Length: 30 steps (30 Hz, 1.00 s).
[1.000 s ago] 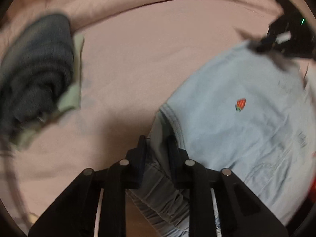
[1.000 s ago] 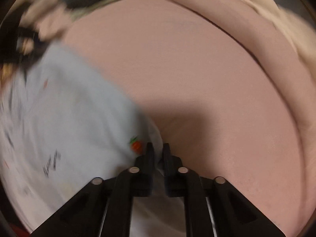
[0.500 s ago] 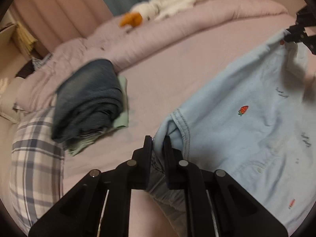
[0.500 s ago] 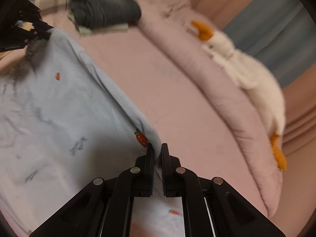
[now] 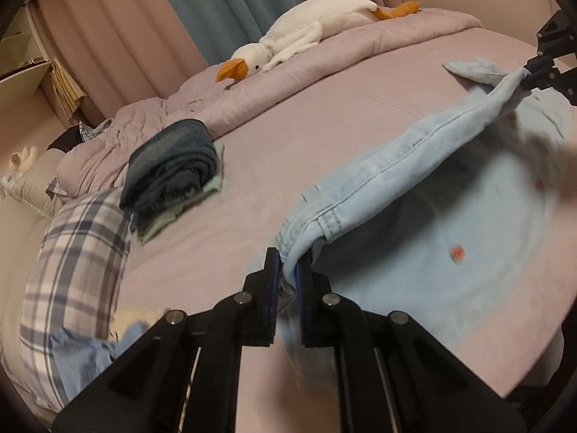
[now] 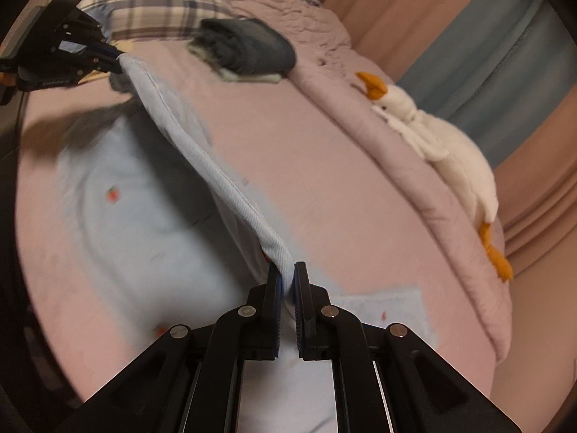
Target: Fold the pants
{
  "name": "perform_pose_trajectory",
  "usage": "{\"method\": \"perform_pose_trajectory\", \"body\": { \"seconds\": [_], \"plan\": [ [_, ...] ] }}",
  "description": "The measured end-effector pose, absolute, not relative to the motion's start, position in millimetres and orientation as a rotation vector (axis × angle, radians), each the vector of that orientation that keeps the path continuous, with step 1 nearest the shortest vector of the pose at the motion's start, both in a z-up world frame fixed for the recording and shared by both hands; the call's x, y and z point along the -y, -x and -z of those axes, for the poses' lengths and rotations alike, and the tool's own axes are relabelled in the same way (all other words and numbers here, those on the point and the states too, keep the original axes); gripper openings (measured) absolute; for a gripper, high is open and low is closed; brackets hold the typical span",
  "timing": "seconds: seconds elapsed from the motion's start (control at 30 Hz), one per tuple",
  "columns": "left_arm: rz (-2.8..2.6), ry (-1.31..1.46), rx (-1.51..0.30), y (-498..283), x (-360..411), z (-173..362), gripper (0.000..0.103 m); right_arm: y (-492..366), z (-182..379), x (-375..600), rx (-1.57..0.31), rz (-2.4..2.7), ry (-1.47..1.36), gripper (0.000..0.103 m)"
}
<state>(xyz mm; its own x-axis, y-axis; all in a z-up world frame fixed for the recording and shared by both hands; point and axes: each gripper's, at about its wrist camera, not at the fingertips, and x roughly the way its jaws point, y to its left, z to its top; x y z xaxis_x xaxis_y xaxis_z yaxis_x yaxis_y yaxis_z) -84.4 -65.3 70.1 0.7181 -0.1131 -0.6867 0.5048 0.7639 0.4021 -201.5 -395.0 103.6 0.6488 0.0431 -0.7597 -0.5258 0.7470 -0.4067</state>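
Two tools share one light-blue pair of pants [image 5: 425,195], each clamped on an end of the same lifted edge.

Left wrist view: left tool [image 5: 287,270] has its jaws closed to a narrow gap with the gathered waistband end pinched between them. From there the raised seam edge runs away up and to the right, taut, to the right tool [image 5: 530,72] near the frame's right rim, which grips the far end. So the long axis of the pants lies tool to tool, across the bed [image 5: 324,115]. Below that edge the rest of the pants lies spread on the bed, strawberry print up, partly motion-blurred. A folded dark jeans stack [image 5: 173,166] sits well apart to the left, beside a plaid pillow [image 5: 75,252]; a plush goose [image 5: 306,32] lies on the comforter behind.

Right wrist view: right tool [image 6: 287,274] is also nearly closed, with the leg-end fabric between its pads. The edge climbs up-left to the left tool [image 6: 108,59]. The hem corner [image 6: 389,306] lies flat just right of the fingers.

Both tools are held level, above the bed, well apart from each other. Likely next: carry this edge over the flat layer, both ends moving together.
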Motion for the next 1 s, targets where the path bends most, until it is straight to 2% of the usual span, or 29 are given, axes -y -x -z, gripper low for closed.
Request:
{"method": "perform_pose_trajectory", "body": {
  "seconds": [0.27, 0.73, 0.83, 0.9, 1.0],
  "plan": [
    [0.407, -0.636, -0.758, 119.5, 58.9, -36.6, 0.008, 241.4, -63.9, 381.5, -0.889, -0.393, 0.707, 0.006],
    [0.385, -0.710, -0.805, 129.7, 56.6, -2.1, 0.012, 245.7, -16.9, 376.9, -0.986, -0.393, 0.713, 0.007],
    [0.378, -0.613, -0.860, 131.1, 37.1, -14.2, 0.015, 245.4, -27.8, 385.0, -0.995, -0.408, 0.641, 0.016],
    [0.377, -0.518, -0.881, 134.5, 22.4, -26.5, 0.017, 245.1, -40.8, 398.2, -1.015, -0.416, 0.538, 0.035],
    [0.407, -0.390, -0.867, 135.3, 18.9, -44.4, 0.023, 247.2, -61.7, 416.7, -0.963, -0.420, 0.356, 0.036]
  ]
}}
